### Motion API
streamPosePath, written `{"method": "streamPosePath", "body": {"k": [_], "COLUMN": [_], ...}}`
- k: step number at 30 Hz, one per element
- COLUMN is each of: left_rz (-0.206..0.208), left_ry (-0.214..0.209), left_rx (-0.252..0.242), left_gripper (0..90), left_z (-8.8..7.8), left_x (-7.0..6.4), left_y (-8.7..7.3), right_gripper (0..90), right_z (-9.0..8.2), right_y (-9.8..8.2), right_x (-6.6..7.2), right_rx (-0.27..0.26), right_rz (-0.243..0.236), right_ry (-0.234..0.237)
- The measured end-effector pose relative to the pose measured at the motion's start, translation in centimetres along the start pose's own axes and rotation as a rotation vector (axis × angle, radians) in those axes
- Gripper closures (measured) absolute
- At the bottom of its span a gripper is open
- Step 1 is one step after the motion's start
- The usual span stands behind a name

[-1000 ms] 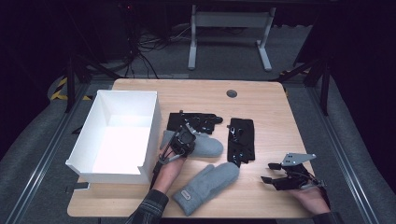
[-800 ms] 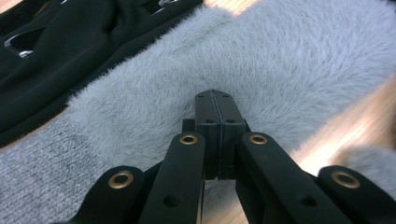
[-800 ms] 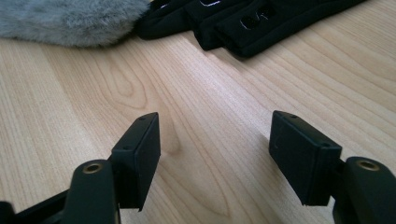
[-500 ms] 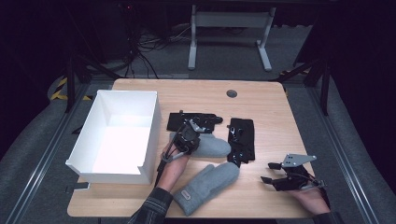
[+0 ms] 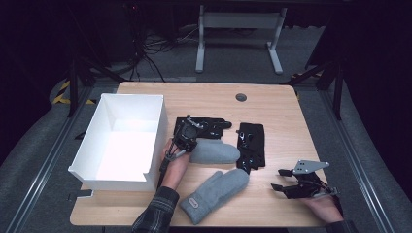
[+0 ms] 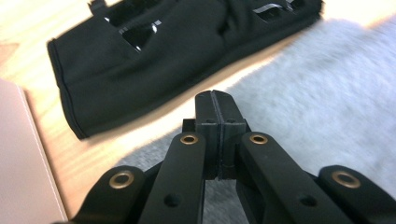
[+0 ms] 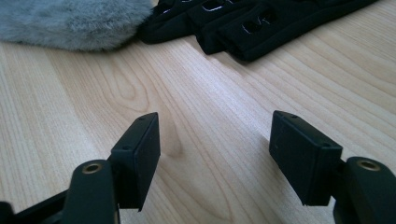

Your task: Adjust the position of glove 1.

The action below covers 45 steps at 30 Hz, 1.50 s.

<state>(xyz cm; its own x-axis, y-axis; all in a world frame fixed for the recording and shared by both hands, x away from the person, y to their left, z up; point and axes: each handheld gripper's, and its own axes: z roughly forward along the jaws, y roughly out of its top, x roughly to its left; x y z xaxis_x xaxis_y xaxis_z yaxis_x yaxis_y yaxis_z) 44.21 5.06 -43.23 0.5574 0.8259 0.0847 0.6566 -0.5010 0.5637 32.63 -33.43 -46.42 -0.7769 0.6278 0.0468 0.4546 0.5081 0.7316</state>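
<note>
Two grey fleece mittens lie mid-table: one near the box, the other closer to the front edge. Two black gloves lie behind them, one at the left and one at the right. My left gripper hovers over the cuff end of the upper mitten. Its jaws are pressed together with no fabric between them, and the black glove lies just beyond. My right gripper rests low at the front right, open over bare wood.
A white open box stands at the left of the wooden table, close beside my left hand. A round grommet sits near the far edge. A mitten's tip and a black glove lie ahead of my right gripper.
My left gripper has shifted a little toward the far side and risen slightly above the mitten's cuff. The right gripper and the gloves stay where they were.
</note>
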Motion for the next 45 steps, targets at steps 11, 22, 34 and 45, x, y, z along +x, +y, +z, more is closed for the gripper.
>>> {"method": "streamPosePath", "body": {"k": [11, 22, 34, 45], "left_rz": [0.043, 0.129, 0.222, 0.192], "left_ry": [-0.044, -0.144, -0.269, -0.244], "left_rx": [0.014, -0.069, -0.069, -0.036], "left_gripper": [90.0, 78.1, 62.5, 84.5], "left_z": [-2.2, -4.7, -1.8, -1.9], "left_x": [-2.3, -3.4, -3.1, -3.4], "left_y": [-2.8, -4.8, -4.3, -3.9], "right_gripper": [34.4, 34.4, 34.4, 34.6], "right_z": [0.0, 0.1, 0.1, 0.1], "right_y": [0.0, 0.0, -0.1, 0.0], "right_x": [0.1, 0.2, 0.2, 0.2], "right_rx": [0.001, -0.002, -0.006, -0.005], "right_rz": [-0.006, -0.009, -0.008, -0.008], "right_ry": [-0.011, -0.012, -0.013, -0.016]}}
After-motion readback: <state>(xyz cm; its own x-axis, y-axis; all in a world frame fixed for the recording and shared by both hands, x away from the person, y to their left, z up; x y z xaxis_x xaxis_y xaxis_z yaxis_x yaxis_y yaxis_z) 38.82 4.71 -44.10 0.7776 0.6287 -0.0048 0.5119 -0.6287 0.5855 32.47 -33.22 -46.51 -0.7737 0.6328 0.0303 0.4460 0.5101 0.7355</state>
